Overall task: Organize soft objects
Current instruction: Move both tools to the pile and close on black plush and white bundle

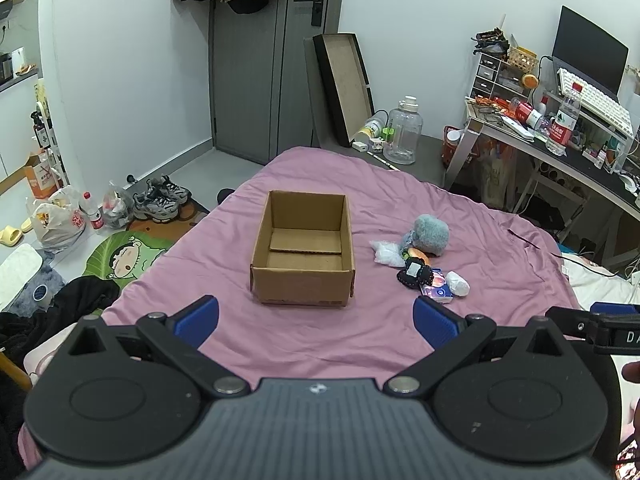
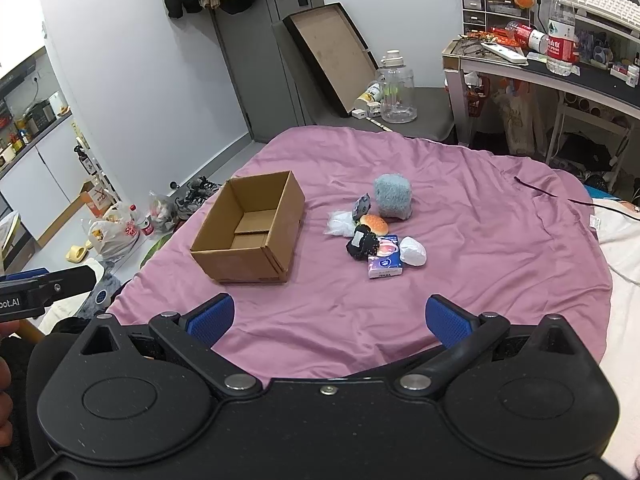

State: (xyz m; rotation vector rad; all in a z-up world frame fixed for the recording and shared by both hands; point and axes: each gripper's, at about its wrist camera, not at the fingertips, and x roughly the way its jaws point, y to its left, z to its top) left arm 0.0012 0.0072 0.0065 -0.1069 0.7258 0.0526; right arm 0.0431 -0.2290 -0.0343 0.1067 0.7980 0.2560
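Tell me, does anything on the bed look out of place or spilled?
Nothing is spilled or damaged. The box stands upright and empty on the sheet. The soft things lie apart from it in a loose pile, not yet sorted. Both grippers, left and right, are open and empty.

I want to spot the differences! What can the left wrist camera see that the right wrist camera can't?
Only the left wrist view shows the dark monitor on the desk and the green cartoon floor mat.

Only the right wrist view shows the kitchen counter with appliances at far left, and the burger toy in clear view.

Both show the empty cardboard box on the purple bedsheet, the fluffy blue toy, the tissue pack, and open tongs: left, right.
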